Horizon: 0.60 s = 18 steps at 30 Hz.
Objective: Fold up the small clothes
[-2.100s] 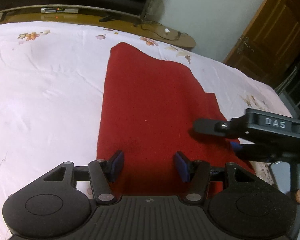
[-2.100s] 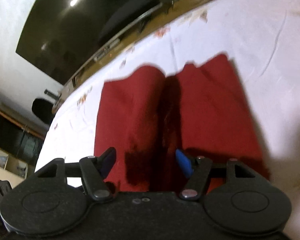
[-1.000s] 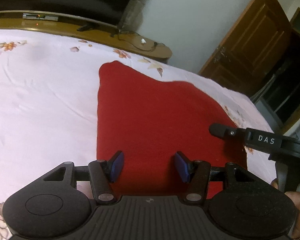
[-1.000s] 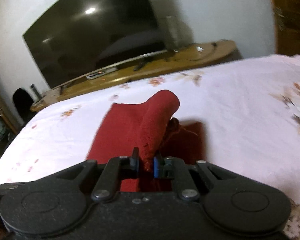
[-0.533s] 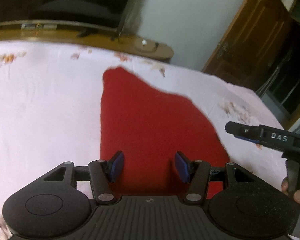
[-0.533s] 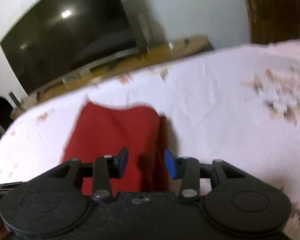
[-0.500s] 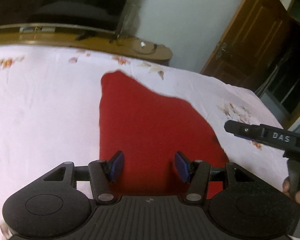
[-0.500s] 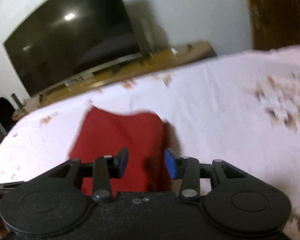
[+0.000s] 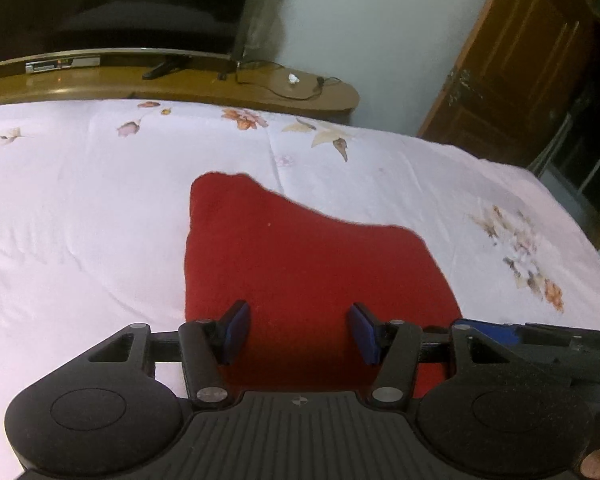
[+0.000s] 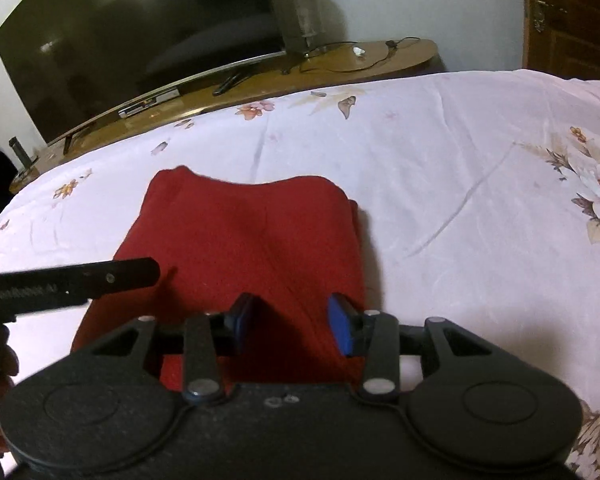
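Observation:
A red garment [image 9: 300,264] lies folded flat on the pale floral bedsheet [image 9: 80,208]. It also shows in the right wrist view [image 10: 244,236], with a doubled edge along its right side. My left gripper [image 9: 298,332] is open and empty, hovering over the garment's near edge. My right gripper [image 10: 290,326] is open and empty, above the garment's near right part. The left gripper's side shows in the right wrist view [image 10: 68,282], at the garment's left edge.
A wooden TV stand [image 9: 220,84] with a large dark television [image 10: 140,36] runs along the far side of the bed. A brown wooden door [image 9: 520,72] stands at the right. The sheet [image 10: 480,200] stretches wide to the right of the garment.
My right gripper let go of the garment's lifted fold, opened and drew back. The fold now lies flat over the rest. My left gripper stayed open above the near edge.

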{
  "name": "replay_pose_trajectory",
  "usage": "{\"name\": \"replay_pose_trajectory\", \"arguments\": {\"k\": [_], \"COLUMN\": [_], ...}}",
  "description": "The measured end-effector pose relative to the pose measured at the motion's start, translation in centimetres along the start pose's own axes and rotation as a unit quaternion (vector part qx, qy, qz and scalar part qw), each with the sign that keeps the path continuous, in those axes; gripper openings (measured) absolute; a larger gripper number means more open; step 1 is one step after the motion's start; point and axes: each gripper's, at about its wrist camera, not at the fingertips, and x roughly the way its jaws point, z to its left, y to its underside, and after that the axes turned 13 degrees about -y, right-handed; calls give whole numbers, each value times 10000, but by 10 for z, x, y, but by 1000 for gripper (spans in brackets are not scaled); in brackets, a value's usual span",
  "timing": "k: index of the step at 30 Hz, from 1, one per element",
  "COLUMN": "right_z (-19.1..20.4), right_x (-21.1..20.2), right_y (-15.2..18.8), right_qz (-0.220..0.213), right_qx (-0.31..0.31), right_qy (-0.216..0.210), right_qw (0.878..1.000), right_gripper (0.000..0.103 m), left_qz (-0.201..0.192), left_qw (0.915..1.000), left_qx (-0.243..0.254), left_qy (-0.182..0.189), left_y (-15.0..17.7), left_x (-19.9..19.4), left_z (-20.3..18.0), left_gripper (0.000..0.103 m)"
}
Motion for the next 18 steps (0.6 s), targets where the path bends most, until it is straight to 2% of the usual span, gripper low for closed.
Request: {"name": "replay_pose_trajectory", "arguments": {"k": [2,3,5,6,10,12,13,15,18], "right_z": [3,4,8,7,4,-5,-15,-34,-33], "right_x": [-5,-9,-10,-5,19,39,47,48,46], "right_y": [-7,-13,-24,-31,-43,-36,-32,-28,-28], "right_qz": [-94,-259,-475,-518,-423,7,146,43,48], "right_qx": [6,5,-66,-119,-170,-136,49,607,563], "right_qy": [-106,-209,-183,-122,8,289,239,40,115], "right_qw": [9999,9994,9987,9985,9990,9995,9996,9981,9983], "right_gripper": [43,47,55,55,55,55,56,66,68], "left_qz": [-83,-95,-42,-19,174,116,81,71,54], "left_qw": [9999,9998,9997,9996,9991,9992,9992,9992,9990], "left_qx": [-115,-141,-222,-274,-314,-248,-200,-132,-137], "left_qy": [61,32,-66,-108,-238,-303,-331,-379,-432], "left_y": [-10,-15,-24,-27,-24,-19,-18,-18,-21], "left_x": [-1,2,14,20,45,52,52,51,41], "left_z": [2,3,5,6,12,13,11,7,8], "left_gripper": [56,56,56,56,56,56,56,56,56]}}
